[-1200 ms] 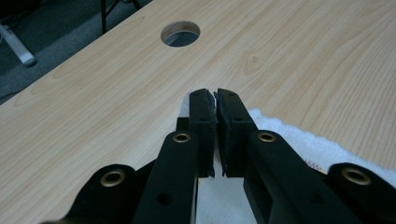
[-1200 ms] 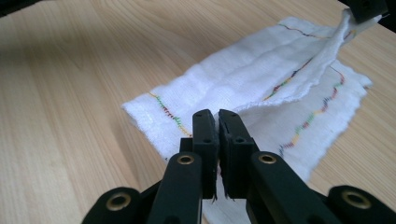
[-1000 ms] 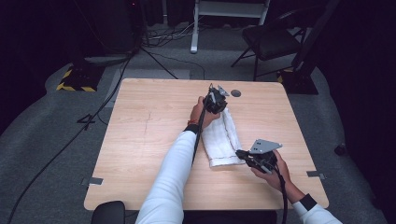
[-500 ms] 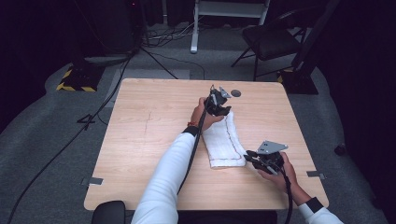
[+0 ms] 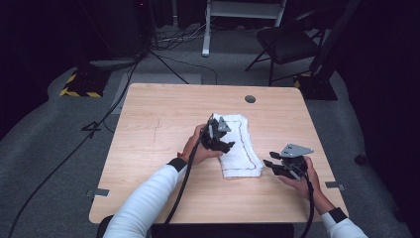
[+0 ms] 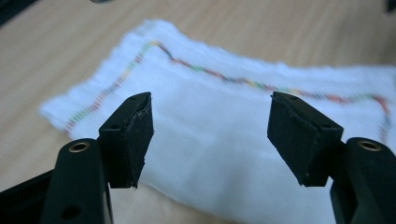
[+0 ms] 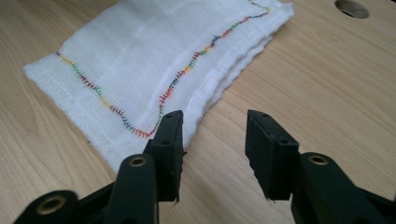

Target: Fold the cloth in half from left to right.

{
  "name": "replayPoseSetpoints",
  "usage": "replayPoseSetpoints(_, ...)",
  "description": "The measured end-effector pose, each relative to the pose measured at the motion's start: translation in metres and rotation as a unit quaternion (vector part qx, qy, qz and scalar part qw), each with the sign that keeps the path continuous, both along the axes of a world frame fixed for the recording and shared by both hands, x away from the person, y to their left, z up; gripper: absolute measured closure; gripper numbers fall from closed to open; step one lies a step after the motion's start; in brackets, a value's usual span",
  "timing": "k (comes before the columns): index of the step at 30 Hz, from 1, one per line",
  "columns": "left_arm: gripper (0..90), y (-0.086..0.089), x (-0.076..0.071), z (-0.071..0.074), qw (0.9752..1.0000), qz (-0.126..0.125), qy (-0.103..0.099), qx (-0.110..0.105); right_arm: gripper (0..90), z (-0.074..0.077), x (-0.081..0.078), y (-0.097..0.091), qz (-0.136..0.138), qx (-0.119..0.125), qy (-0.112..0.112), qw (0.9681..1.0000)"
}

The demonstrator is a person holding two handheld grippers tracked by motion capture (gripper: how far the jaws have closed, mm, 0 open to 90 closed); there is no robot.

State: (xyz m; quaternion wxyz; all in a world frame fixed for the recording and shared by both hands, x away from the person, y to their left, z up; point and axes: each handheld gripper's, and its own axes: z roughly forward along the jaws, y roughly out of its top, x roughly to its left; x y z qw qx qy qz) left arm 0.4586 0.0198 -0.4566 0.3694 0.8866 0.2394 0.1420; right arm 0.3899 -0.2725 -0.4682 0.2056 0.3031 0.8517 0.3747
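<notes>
A folded white cloth point(image 5: 242, 148) with a multicoloured stitched line lies flat on the wooden table point(image 5: 158, 119). My left gripper point(image 5: 225, 145) hovers at the cloth's left edge, and its jaws have just been opening. In the left gripper view the left gripper point(image 6: 210, 100) stands open over the cloth point(image 6: 224, 140), with neither pad pressing on it. My right gripper point(image 5: 270, 164) sits just right of the cloth's near corner, its jaws also just opening. In the right gripper view the right gripper point(image 7: 214, 116) has bare wood in its gap, and the cloth point(image 7: 154, 51) lies beside its left jaw.
A round cable hole point(image 5: 250, 99) sits in the table's far right part, seen as the hole point(image 7: 352, 7) beyond the cloth. On the floor behind are a dark chair point(image 5: 292, 42), loose cables point(image 5: 173, 64) and a black-and-yellow striped block point(image 5: 79, 85).
Both grippers let go of the cloth and opened. The left gripper came back from the cloth's far end toward the person. The right gripper drew slightly right, off the cloth's near corner.
</notes>
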Motion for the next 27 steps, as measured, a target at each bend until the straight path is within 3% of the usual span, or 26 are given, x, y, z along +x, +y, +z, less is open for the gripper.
replayPoseSetpoints(6,31.1,0.0,-0.02,-0.017,0.9991,-0.029,0.022,0.021,54.0,-0.01,0.016,0.013,0.024,-0.024,0.019,0.9992)
replayPoseSetpoints(8,31.1,-0.004,-0.024,-0.022,0.9985,-0.037,0.029,0.029,53.5,-0.013,0.021,0.016,0.029,-0.022,0.028,0.9989)
replayPoseSetpoints(11,30.2,-0.008,-0.027,-0.028,0.9979,-0.042,0.025,0.043,52.9,-0.017,0.026,0.019,0.035,-0.027,0.033,0.9985)
replayPoseSetpoints(17,30.1,-0.004,-0.023,-0.033,0.9975,-0.042,0.043,0.036,52.7,-0.021,0.03,0.024,0.043,-0.028,0.041,0.9978)
replayPoseSetpoints(23,30.6,-0.003,-0.029,-0.034,0.9978,-0.039,0.039,0.038,55.7,-0.021,0.029,0.025,0.048,-0.026,0.054,0.997)
replayPoseSetpoints(27,31.1,0.001,-0.033,-0.034,0.9976,-0.042,0.038,0.04,59.8,-0.019,0.023,0.03,0.076,-0.035,0.063,0.9945)
